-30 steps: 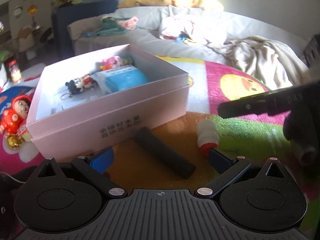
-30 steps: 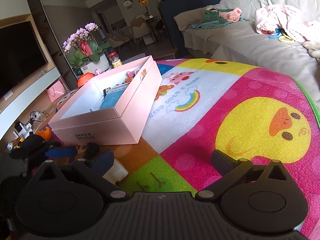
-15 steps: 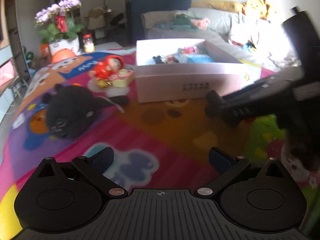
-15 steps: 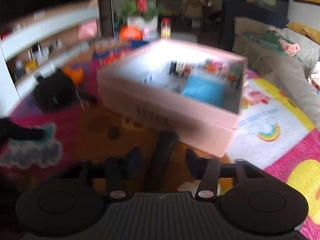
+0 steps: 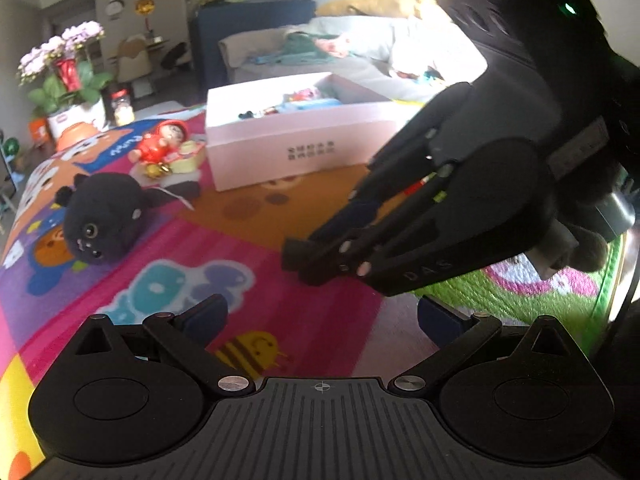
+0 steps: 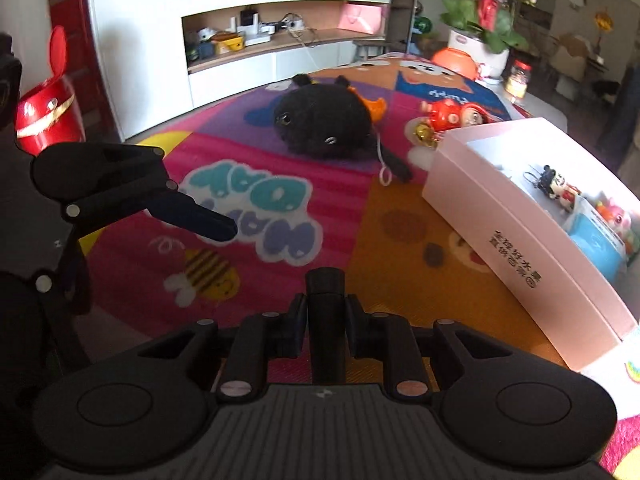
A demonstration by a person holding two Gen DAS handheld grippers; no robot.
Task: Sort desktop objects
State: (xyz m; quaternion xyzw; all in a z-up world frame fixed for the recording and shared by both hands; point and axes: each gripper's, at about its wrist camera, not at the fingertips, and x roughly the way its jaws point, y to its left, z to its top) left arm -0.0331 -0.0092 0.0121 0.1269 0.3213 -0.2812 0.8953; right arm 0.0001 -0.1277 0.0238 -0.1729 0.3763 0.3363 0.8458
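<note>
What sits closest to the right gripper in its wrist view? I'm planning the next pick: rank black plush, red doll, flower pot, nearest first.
From the right gripper, shut on a black cylinder:
1. Black plush, ahead on the mat.
2. Red doll, behind the plush, to the right.
3. Flower pot, beyond the mat, farthest.

"DAS" on right tool's point(image 5: 320, 258) arm; "FUN" on play mat point(image 5: 280, 216); box point(image 5: 304, 136) print illegible.
</note>
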